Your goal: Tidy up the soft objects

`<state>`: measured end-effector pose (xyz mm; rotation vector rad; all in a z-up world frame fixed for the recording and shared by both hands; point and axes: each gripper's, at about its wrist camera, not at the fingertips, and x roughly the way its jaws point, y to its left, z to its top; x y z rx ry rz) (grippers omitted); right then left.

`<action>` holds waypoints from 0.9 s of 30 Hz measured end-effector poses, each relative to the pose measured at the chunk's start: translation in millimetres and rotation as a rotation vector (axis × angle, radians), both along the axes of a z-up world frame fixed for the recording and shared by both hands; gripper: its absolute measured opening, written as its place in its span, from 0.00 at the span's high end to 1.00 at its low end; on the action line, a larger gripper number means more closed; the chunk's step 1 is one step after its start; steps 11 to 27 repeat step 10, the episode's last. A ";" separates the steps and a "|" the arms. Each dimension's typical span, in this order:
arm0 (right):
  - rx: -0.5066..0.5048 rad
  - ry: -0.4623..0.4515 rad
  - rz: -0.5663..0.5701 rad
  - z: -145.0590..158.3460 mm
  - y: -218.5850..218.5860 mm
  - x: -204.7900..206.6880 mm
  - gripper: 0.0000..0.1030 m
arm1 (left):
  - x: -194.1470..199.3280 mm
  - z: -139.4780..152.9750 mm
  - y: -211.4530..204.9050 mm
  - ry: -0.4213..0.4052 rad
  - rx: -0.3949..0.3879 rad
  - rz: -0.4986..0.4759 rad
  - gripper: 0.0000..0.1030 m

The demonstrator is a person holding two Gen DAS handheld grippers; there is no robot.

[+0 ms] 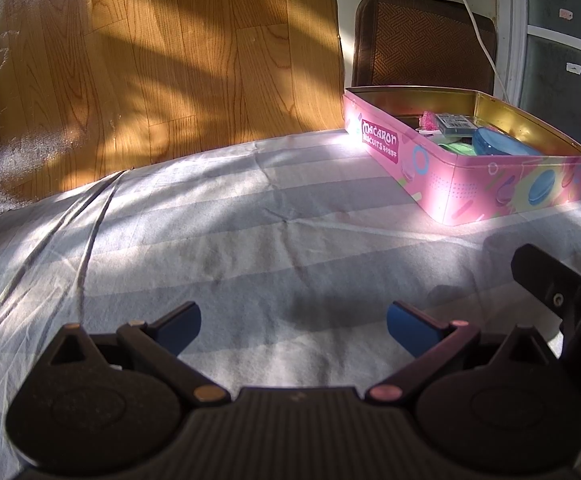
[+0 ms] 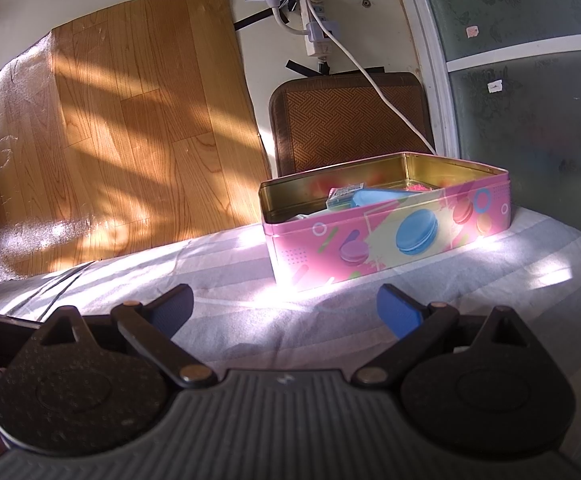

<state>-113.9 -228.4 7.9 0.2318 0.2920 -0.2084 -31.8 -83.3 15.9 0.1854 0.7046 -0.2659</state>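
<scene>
A pink macaron biscuit tin (image 1: pixel 486 184) stands open on the striped cloth at the right; in the right wrist view the tin (image 2: pixel 390 236) sits straight ahead. Inside lie a blue oval case (image 1: pixel 502 142), a green soft item (image 1: pixel 460 148), a small packet (image 1: pixel 456 122) and a pink fluffy piece (image 1: pixel 426 120). My left gripper (image 1: pixel 293 326) is open over bare cloth, well short of the tin. My right gripper (image 2: pixel 284 310) is open with nothing between its fingers, just in front of the tin. Its side shows in the left wrist view as a black arm (image 1: pixel 558 292).
A wood-pattern sheet (image 1: pixel 162 64) leans on the wall behind the bed. A brown woven cushion (image 2: pixel 350 120) stands behind the tin. A power strip and white cable (image 2: pixel 354 56) hang on the wall. A frosted glass door (image 2: pixel 530 100) is at the right.
</scene>
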 end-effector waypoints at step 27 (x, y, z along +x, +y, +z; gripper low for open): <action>-0.002 -0.003 0.002 0.3 1.1 1.6 0.03 | 0.9 1.1 -0.1 0.004 -0.014 -0.013 0.00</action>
